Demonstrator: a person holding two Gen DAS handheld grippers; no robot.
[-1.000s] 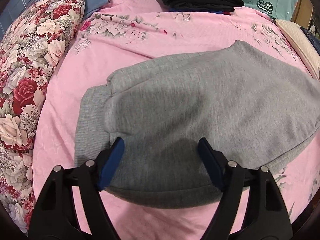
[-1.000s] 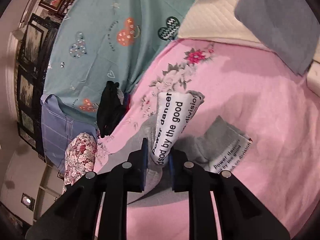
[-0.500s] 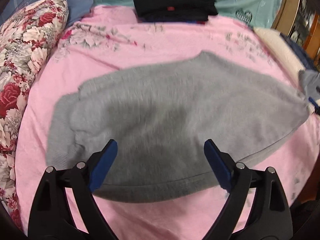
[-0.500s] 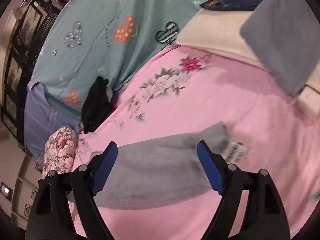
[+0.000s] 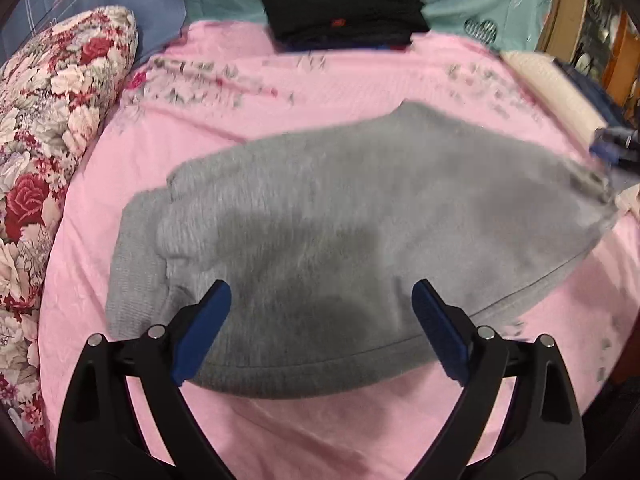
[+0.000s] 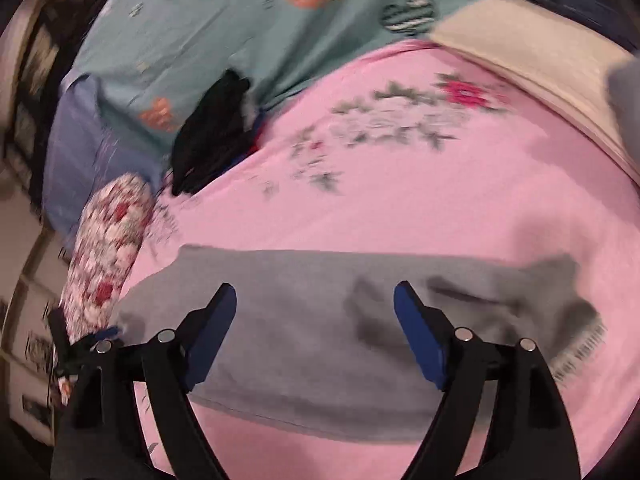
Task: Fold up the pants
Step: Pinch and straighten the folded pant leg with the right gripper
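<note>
Grey sweatpants (image 5: 360,220) lie folded lengthwise on the pink floral bedsheet (image 5: 280,80), waistband at the left. My left gripper (image 5: 320,320) is open and empty, hovering over the near waist end. In the right wrist view the pants (image 6: 300,320) stretch across the sheet, with a printed white cuff (image 6: 576,356) at the right end. My right gripper (image 6: 316,320) is open and empty above their middle. It also shows blurred at the right edge of the left wrist view (image 5: 616,148).
A stack of folded black clothes (image 5: 344,8) sits at the far side of the bed, also in the right wrist view (image 6: 212,136). A floral pillow (image 5: 48,140) lies along the left. A cream quilted pad (image 5: 556,88) lies at the right.
My right gripper let go of the printed cuff, opened and moved back over the pants. The leg now lies flat. My left gripper pulled back slightly and stayed open.
</note>
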